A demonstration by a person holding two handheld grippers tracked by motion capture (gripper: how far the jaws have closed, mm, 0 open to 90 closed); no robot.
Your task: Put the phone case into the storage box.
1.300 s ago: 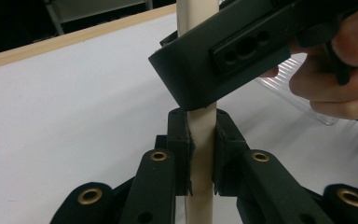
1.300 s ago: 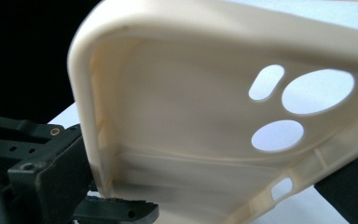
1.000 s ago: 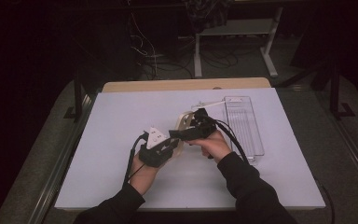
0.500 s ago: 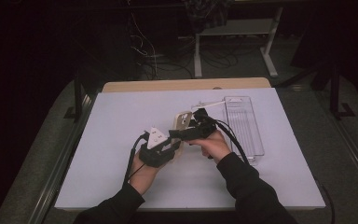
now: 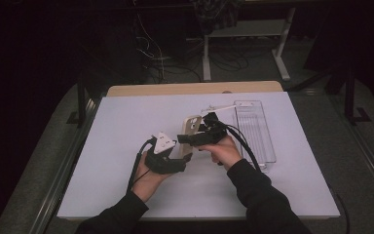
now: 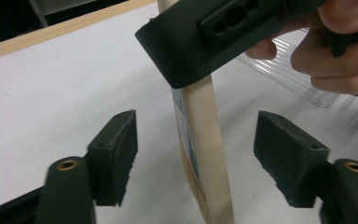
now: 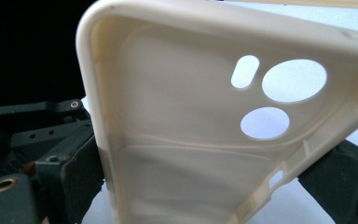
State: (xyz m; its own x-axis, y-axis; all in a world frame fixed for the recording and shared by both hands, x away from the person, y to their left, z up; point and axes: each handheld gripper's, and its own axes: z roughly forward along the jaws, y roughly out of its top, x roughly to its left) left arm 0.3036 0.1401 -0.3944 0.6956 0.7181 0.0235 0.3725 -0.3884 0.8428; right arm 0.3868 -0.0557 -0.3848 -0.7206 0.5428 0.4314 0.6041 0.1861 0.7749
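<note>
The left claw [image 6: 196, 149] stands wide, its jaws having just been opening; the cream phone case [image 6: 200, 140] stands edge-on between the pads [image 6: 116, 154], clear of both. The right claw [image 7: 205, 186] clamps that case across its width, inner face and camera cut-outs towards its camera. Both claws meet above the middle of the white worktop [image 5: 126, 126], case upright between them. A clear plastic tray [image 5: 258, 131] lies near the worktop's right edge.
</note>
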